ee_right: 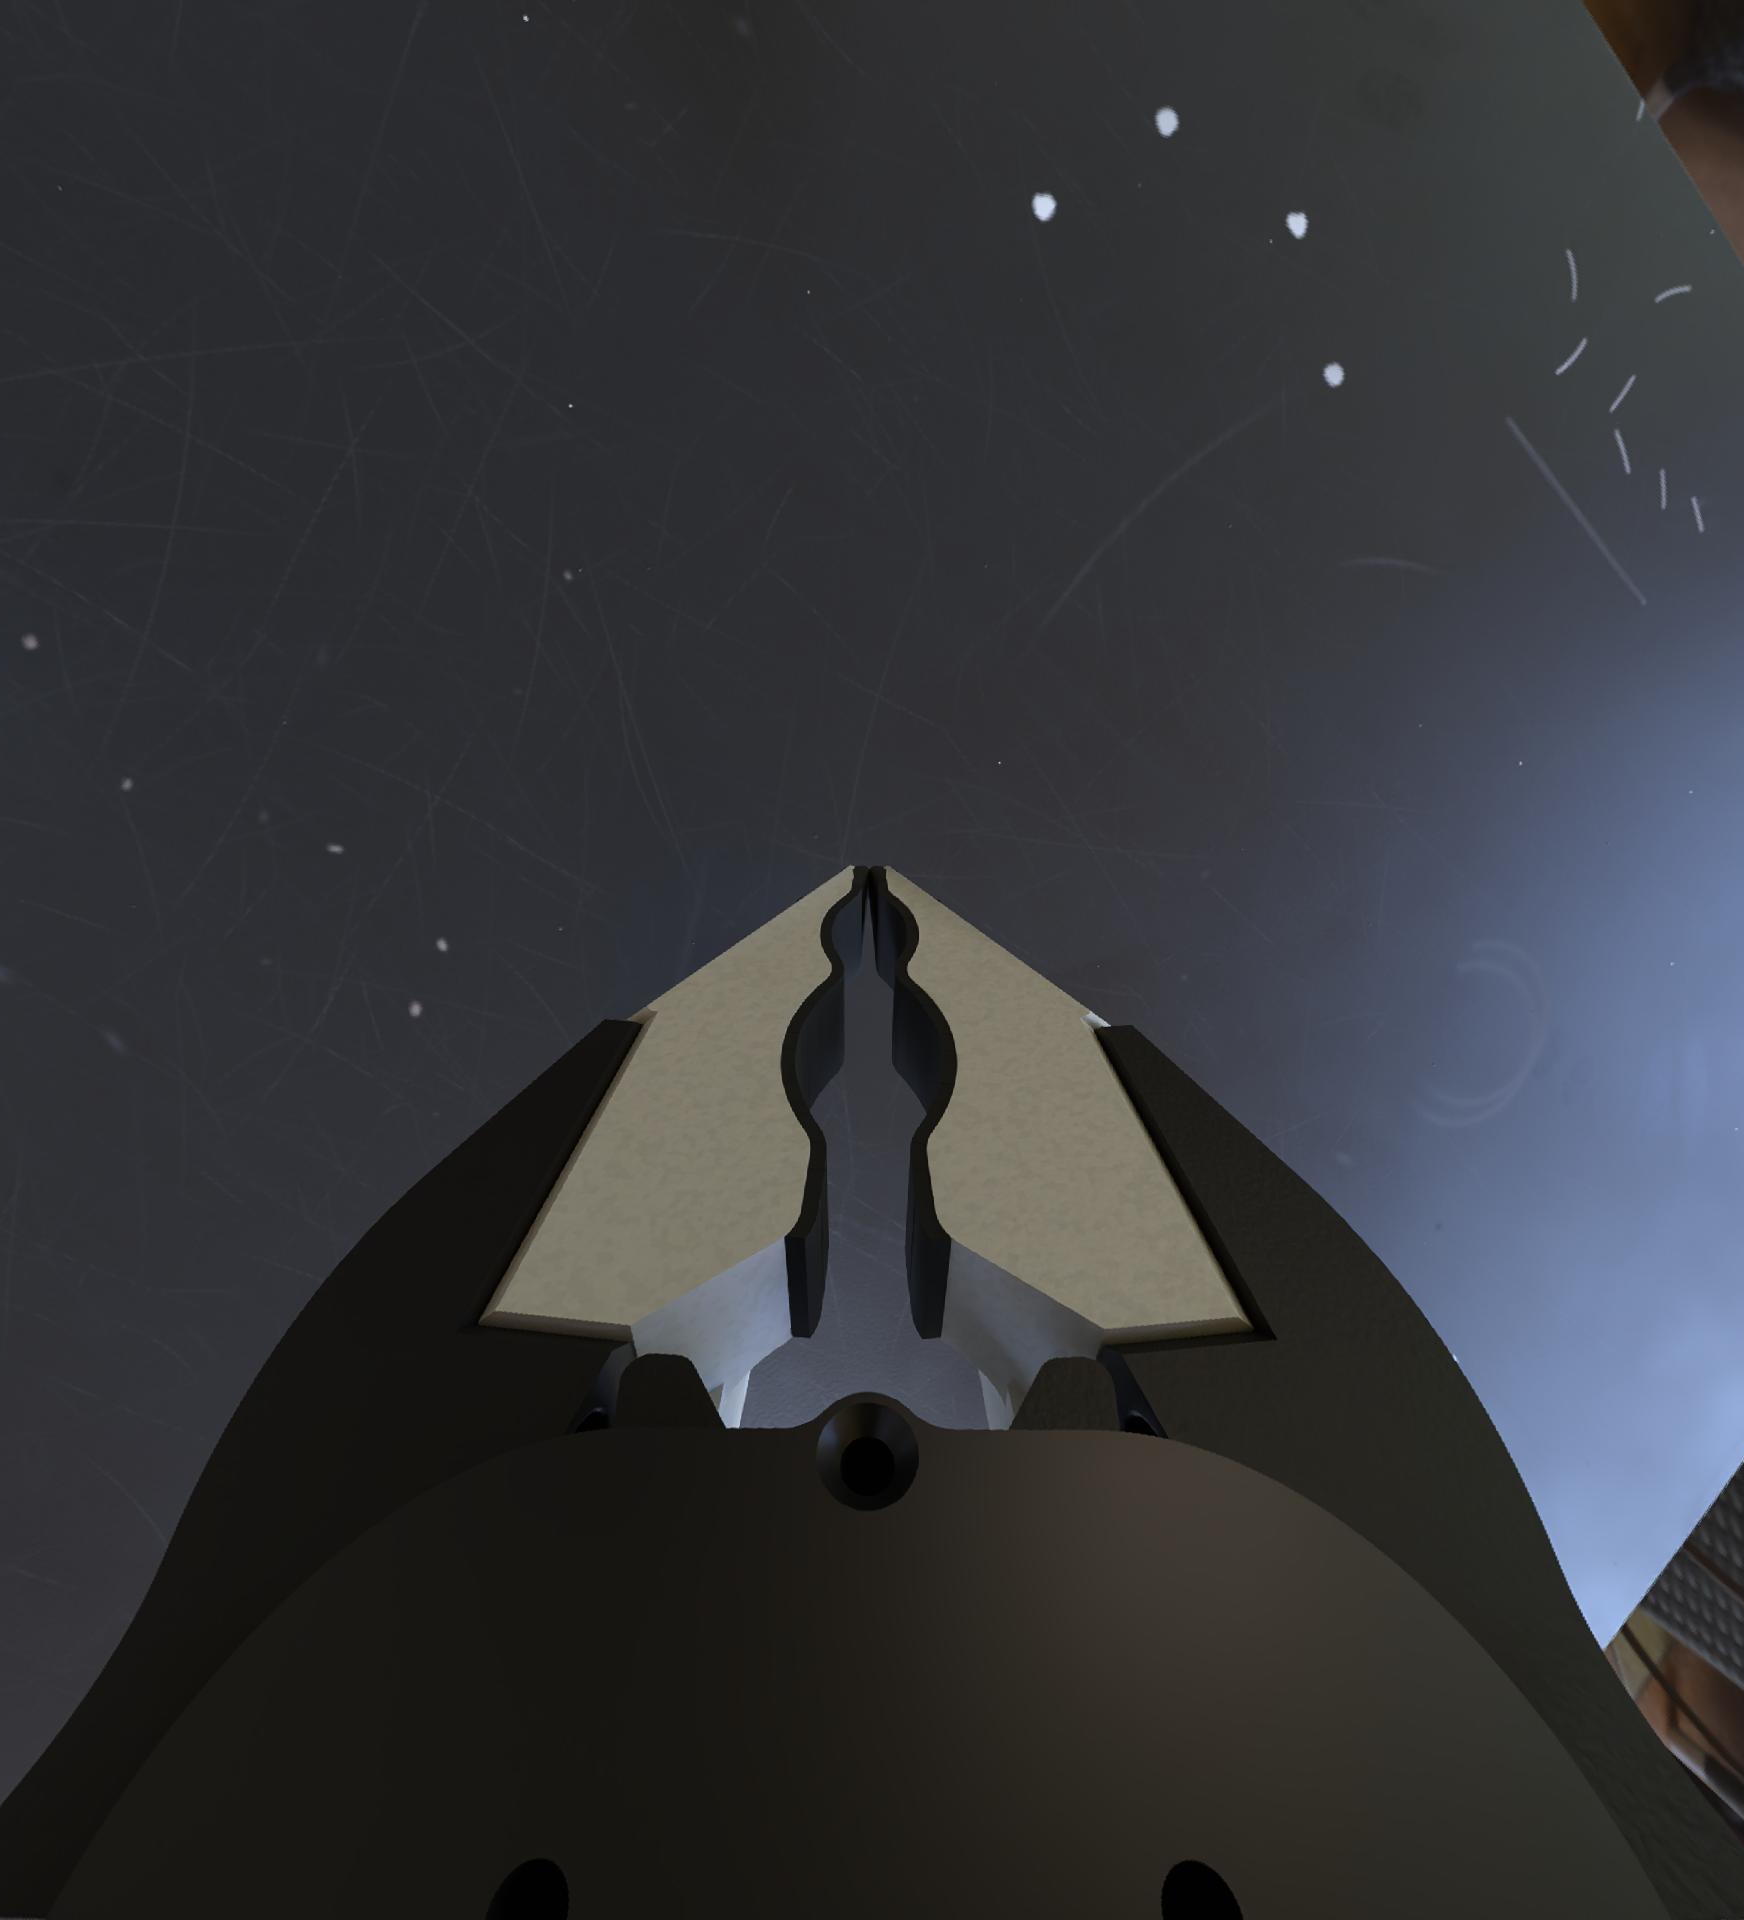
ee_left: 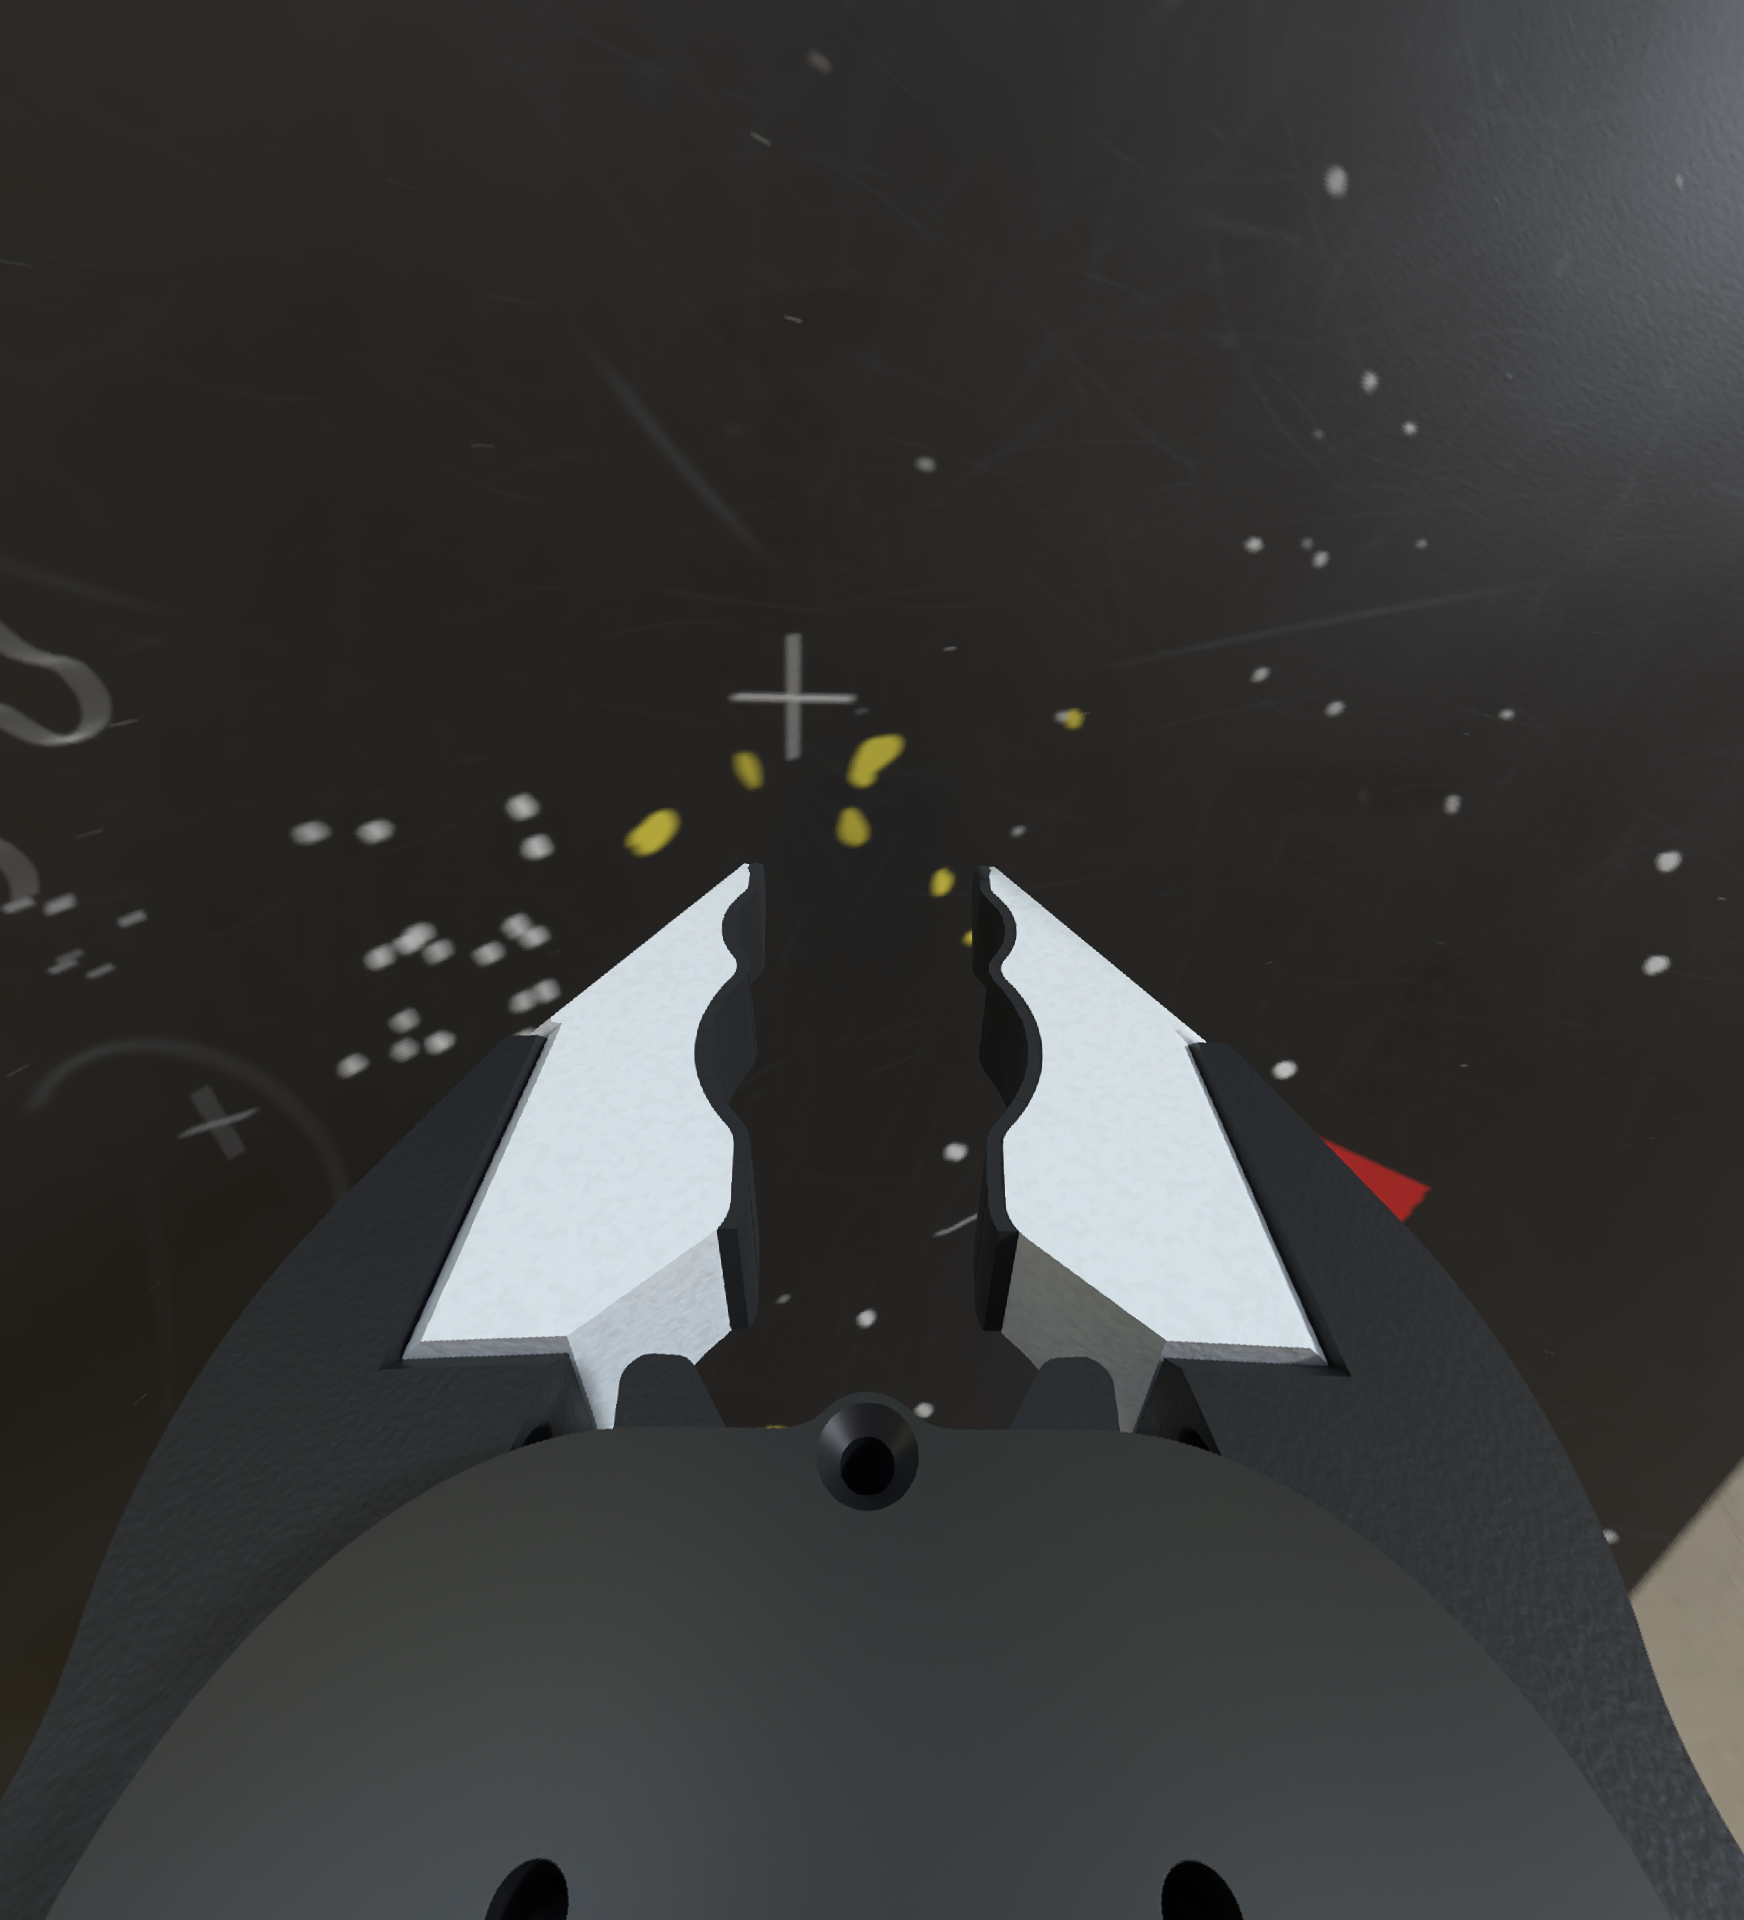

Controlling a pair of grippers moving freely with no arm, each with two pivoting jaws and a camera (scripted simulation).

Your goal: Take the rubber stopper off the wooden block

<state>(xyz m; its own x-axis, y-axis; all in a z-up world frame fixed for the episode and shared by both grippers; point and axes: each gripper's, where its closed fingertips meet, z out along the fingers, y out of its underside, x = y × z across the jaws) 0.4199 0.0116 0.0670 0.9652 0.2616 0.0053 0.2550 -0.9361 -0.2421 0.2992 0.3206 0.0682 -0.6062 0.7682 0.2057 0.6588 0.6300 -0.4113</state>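
My left gripper (ee_left: 868, 878) is open and empty, its white fingers (ee_left: 629, 1122) pointing down at a dark scratched tabletop (ee_left: 847, 364). A small red corner (ee_left: 1382, 1179) of something pokes out from behind the right finger; I cannot tell what it is. My right gripper (ee_right: 868, 873) is shut with its tan fingers (ee_right: 702, 1132) tip to tip and nothing between them, above the same dark tabletop (ee_right: 535, 468). Neither the rubber stopper nor the wooden block shows clearly in either view.
White and yellow paint spots (ee_left: 873, 758) and a white cross mark (ee_left: 793, 696) dot the table. A pale floor (ee_left: 1741, 1621) shows past the table edge at lower right. In the right wrist view the table edge (ee_right: 1699, 208) runs along the right, with a dark textured object (ee_right: 1741, 1579) beyond.
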